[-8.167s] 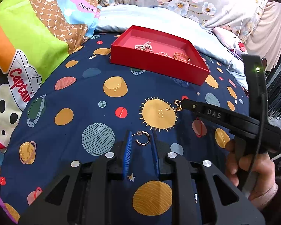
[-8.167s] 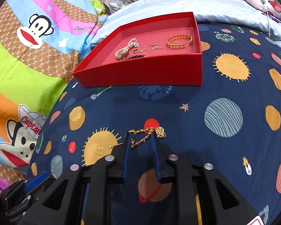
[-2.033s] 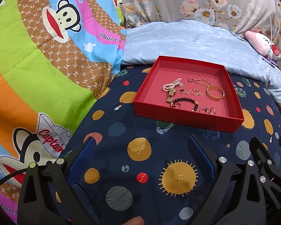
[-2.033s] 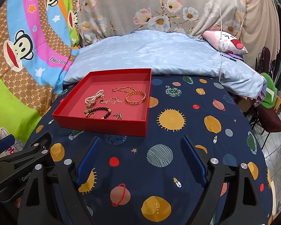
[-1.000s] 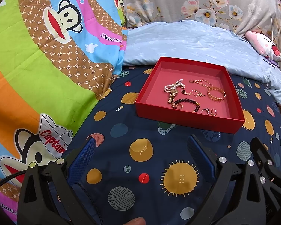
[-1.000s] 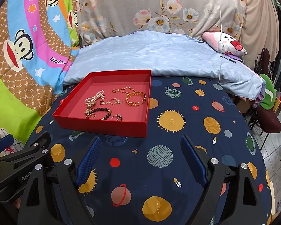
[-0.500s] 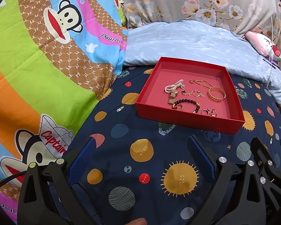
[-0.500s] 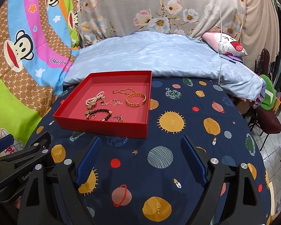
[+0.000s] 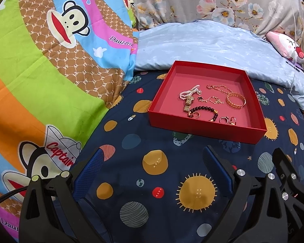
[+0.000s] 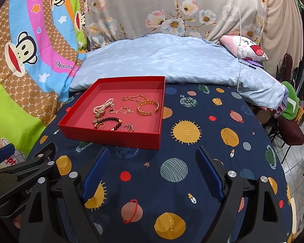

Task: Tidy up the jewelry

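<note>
Planet-print bedspread (image 9: 152, 141) bare beneath both claws. Left gripper (image 9: 152, 170) and right gripper (image 10: 152, 170) spread wide, empty. Red tray (image 10: 111, 139), ahead of both, holds the jewelry (image 9: 210, 103). Collection looks finished; next, probably withdraw.

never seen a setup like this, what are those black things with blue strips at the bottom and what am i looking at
Those are two hand-held grippers, one in each of a person's hands, each carrying a wide-angle camera that looks forward along its jaws. One picture comes from the left gripper, the other from the right gripper. The blue strips are the jaws' grip pads, spread wide apart on both, with nothing between them.

Ahead is a bed with a navy planet-print sheet. On it sits a shallow red tray holding jewelry: a pearl bracelet, a dark bead bracelet, a gold cuff, thin chains and a few rings. No loose jewelry shows on the sheet.
</note>
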Available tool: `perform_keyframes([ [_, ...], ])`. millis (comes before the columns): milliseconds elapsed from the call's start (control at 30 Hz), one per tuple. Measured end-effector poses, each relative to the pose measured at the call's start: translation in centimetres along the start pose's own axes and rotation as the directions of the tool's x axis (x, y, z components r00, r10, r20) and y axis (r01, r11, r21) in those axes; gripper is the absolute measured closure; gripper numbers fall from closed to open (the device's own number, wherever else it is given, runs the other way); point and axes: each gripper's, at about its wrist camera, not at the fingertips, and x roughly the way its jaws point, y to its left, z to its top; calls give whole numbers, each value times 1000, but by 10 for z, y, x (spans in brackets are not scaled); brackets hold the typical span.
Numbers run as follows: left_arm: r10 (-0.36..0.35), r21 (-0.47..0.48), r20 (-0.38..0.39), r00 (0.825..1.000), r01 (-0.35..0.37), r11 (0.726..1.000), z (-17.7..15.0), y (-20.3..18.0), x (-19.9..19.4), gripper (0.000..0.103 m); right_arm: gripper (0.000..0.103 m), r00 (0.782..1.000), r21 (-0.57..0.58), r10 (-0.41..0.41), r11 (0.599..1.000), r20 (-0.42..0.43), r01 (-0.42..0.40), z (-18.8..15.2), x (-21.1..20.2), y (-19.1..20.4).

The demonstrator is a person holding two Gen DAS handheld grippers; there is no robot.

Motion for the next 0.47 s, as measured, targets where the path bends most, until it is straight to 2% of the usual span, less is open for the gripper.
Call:
perform_keyframes([
  [467, -7, 5, 2, 1000, 7, 1000, 3, -3, 2, 8, 18, 1000, 8, -6, 1000, 2, 6, 1, 1, -2],
])
